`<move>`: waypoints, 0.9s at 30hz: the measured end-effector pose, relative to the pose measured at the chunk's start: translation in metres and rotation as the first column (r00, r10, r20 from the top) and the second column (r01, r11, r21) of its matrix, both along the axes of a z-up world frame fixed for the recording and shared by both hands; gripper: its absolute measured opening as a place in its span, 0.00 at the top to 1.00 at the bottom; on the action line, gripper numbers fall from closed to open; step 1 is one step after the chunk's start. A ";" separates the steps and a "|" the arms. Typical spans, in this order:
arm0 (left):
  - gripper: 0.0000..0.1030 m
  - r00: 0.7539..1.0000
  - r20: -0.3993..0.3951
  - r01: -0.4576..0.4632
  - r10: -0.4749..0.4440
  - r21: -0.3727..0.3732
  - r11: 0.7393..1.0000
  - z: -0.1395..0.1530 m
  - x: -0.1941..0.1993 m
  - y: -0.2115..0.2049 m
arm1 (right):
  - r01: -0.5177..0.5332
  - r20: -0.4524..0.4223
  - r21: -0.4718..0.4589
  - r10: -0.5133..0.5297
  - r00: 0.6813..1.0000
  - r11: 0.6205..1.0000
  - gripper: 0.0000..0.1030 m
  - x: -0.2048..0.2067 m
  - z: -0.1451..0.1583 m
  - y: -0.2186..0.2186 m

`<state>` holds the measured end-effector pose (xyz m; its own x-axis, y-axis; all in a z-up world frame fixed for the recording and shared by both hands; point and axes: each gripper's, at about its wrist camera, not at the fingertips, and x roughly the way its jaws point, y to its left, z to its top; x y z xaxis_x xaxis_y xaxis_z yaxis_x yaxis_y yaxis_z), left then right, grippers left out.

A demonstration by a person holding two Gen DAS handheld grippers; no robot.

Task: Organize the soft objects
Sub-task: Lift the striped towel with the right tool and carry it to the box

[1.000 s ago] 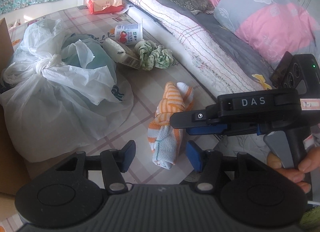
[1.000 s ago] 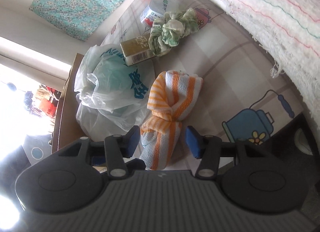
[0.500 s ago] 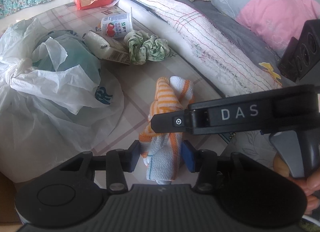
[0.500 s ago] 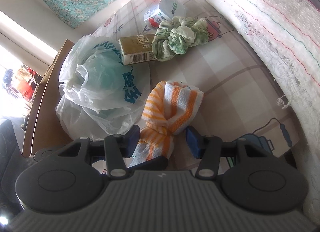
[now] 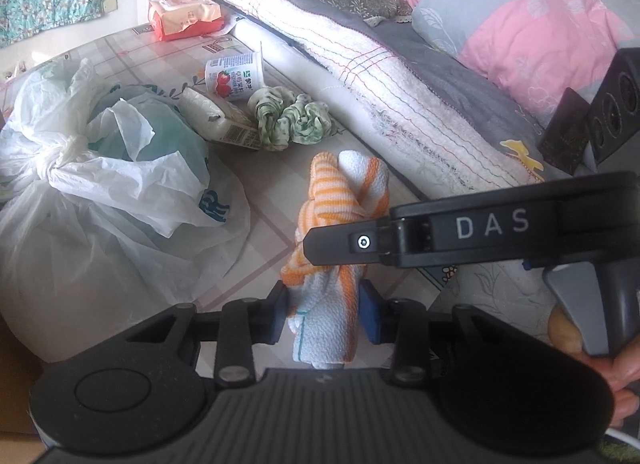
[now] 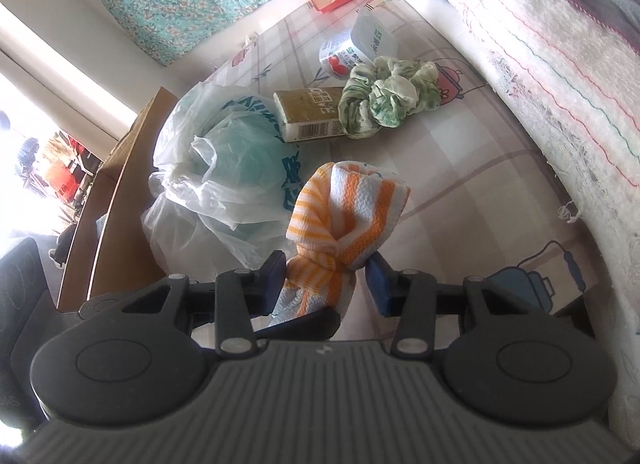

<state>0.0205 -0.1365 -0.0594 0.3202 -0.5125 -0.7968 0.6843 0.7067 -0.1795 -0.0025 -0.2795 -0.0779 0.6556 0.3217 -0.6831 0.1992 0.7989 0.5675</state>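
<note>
On a checked, cartoon-printed tablecloth (image 6: 460, 168) beside a bed's folded white blanket (image 5: 384, 76), both grippers have just been closing on the knotted orange-striped towel (image 6: 352, 208). The left gripper (image 5: 326, 314) pinches its lower end; the right gripper (image 6: 326, 278) seems to squeeze the knot. Nearby lie a tied plastic bag (image 5: 100, 200), green scrunchie (image 6: 388, 102) and yogurt cup (image 5: 234, 74).

Both fisheye views ride on the grippers and look steeply down, very near the knotted orange-striped towel (image 5: 344, 200). The left wrist view faces it with the bed's rolled blanket (image 5: 360, 64) to its right. The right wrist view sees the towel (image 6: 352, 204) from its other side. Both share the green scrunchie (image 5: 290, 122) beyond it
</note>
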 end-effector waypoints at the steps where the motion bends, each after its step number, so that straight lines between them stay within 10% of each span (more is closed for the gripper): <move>1: 0.63 1.000 0.013 -0.001 0.001 -0.007 1.000 0.005 -0.003 0.004 | -0.005 0.015 -0.007 0.005 1.000 1.000 0.58 -0.003 0.007 0.004; 15: 0.63 0.934 0.258 -0.226 0.249 -0.117 0.967 0.101 -0.053 0.134 | -0.299 0.247 -0.020 0.295 0.923 0.954 0.58 0.011 0.112 0.111; 27: 0.63 0.755 0.220 -0.604 0.618 -0.136 0.786 0.123 -0.030 0.295 | -0.702 0.183 0.013 0.688 0.702 0.712 0.58 0.126 0.147 0.306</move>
<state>-0.0092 0.1586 0.0640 0.7553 -0.1807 -0.6300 0.1360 0.9835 -0.1190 0.1235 0.0264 0.0691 0.3172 0.7744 -0.5474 -0.4897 0.6280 0.6048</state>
